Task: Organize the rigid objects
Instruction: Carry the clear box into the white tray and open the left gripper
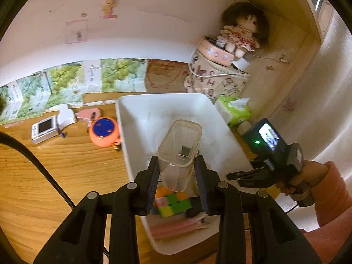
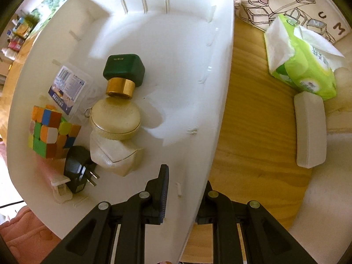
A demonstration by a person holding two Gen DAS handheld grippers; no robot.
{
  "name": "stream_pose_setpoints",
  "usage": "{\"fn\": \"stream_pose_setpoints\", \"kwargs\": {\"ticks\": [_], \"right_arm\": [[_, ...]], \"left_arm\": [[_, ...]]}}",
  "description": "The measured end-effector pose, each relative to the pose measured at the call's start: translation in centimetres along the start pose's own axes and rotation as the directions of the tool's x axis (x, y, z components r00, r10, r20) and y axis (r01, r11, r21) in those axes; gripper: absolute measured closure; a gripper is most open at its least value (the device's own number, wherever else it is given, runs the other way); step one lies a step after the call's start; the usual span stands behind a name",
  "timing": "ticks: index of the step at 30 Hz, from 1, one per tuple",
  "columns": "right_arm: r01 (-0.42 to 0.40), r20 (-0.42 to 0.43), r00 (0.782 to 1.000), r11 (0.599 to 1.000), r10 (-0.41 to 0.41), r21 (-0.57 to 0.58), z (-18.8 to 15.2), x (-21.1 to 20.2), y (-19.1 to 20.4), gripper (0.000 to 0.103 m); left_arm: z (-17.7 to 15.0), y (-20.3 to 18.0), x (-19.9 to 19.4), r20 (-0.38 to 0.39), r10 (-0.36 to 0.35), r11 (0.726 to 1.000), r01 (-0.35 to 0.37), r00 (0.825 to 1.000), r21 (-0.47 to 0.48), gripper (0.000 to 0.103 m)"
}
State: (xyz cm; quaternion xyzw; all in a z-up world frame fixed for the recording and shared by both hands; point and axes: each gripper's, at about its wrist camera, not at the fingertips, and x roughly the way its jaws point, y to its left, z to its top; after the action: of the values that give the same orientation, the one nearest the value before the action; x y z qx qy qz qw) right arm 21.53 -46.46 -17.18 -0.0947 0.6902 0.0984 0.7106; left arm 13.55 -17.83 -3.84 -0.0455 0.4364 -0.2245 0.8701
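left gripper (image 1: 177, 171) clamps a clear plastic container (image 1: 179, 151) above the white bin (image 1: 136, 118); puzzle cube (image 2: 51, 132), black plug adapter (image 2: 78, 169) and cream jar (image 2: 115, 118) lie inside. right gripper (image 2: 187, 198) pinches the bin's wall.

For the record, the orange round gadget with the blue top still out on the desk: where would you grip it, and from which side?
Grip the orange round gadget across its rounded orange sides, coming down from above with the left hand-held gripper once that has released the clear container. It lies flat, blue face up, and the white bin stands close on one side, so fingers should straddle it along the bin's wall.
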Motion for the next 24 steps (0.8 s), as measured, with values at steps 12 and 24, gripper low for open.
{"fn": "stream_pose_setpoints", "kwargs": {"ticks": [12,24], "right_arm": [[-0.036,0.001,0.999,0.996,0.036,-0.087,0.6,0.1,1.4,0.084],[-0.027,-0.023,0.999,0.987,0.024,-0.16,0.9,1.7,2.6,0.087]], "left_arm": [[0.1,-4.7,3.1,0.003,-0.06,0.998,0.06,0.998,-0.034,0.068],[0.4,-5.0,5.0,0.01,-0.085,0.989,0.086,0.996,-0.119,0.067]]}}
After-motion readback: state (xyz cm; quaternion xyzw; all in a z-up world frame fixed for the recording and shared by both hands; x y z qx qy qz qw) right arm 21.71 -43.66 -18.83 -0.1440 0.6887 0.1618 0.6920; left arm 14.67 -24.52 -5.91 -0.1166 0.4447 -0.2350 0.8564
